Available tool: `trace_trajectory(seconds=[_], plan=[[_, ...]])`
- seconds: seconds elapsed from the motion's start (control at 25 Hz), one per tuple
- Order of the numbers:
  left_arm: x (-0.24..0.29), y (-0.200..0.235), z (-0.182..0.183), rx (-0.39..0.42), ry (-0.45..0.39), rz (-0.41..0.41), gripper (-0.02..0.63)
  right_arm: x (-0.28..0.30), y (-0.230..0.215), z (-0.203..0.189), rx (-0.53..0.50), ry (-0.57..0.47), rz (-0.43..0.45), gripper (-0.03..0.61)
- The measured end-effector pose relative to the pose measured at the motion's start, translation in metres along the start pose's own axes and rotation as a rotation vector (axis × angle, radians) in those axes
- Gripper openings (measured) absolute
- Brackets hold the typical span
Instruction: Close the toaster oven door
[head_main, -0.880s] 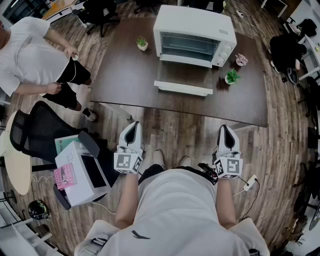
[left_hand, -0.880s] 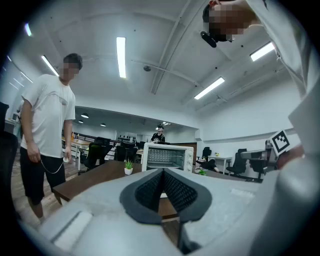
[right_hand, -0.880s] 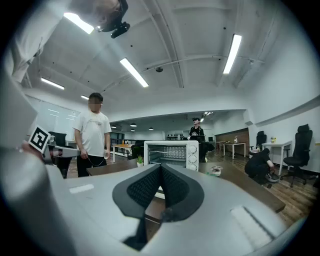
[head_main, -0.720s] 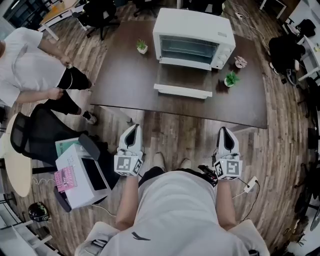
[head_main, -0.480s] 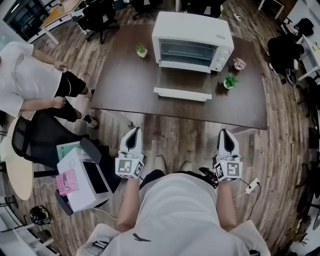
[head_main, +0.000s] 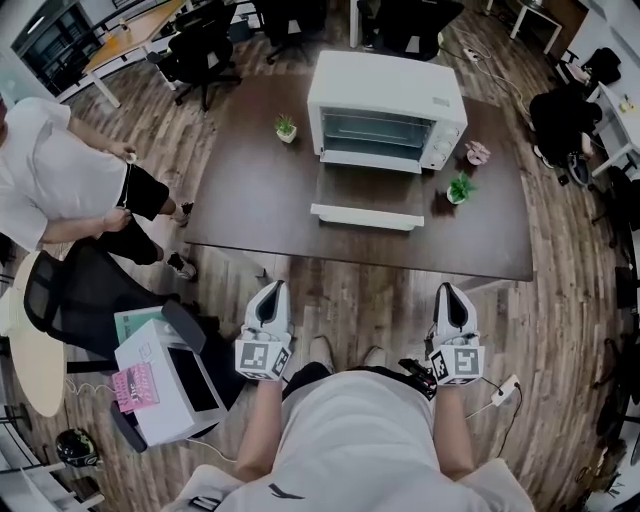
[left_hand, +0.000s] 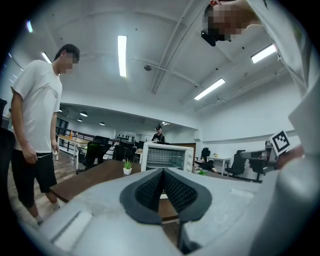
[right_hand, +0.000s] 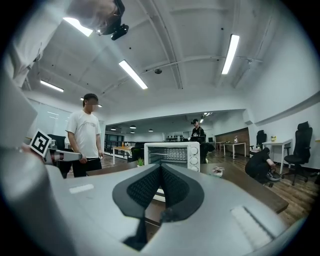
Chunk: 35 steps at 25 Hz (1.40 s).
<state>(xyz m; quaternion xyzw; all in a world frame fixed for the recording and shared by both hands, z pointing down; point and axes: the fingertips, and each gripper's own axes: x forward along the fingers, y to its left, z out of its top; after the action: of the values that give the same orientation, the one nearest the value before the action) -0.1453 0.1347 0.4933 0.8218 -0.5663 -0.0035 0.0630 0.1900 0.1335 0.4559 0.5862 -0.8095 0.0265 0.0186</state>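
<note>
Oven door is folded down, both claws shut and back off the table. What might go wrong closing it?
The door lies flat and low over the table; a shut claw may slip off its front edge when lifting.
The small plant sits beside the door's right end; the right claw might knock it.
A hard push may slide the toaster oven back.

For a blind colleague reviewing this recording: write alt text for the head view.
A white toaster oven sits on a dark table with its door folded down open. The camera wearer stands short of the table, left gripper and right gripper held low, jaws shut and empty. Another person in white stands at left.
</note>
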Motion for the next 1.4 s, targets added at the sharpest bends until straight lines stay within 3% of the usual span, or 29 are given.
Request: trace_trajectory(seconds=[0.72, 0.96, 1.4], plan=[[0.048, 0.077, 0.005, -0.011, 0.030, -0.080, -0.011, 0.047, 0.033, 0.002, -0.017, 0.047, -0.103, 0.002], [0.085, 0.085, 0.004, -0.018, 0.043, -0.079, -0.012, 0.080, 0.012, 0.001, -0.006, 0.047, -0.119, 0.002], [0.170, 0.085, 0.024, 0.018, 0.023, -0.048, -0.012, 0.163, -0.046, 0.003, 0.009, 0.028, -0.064, 0.002]])
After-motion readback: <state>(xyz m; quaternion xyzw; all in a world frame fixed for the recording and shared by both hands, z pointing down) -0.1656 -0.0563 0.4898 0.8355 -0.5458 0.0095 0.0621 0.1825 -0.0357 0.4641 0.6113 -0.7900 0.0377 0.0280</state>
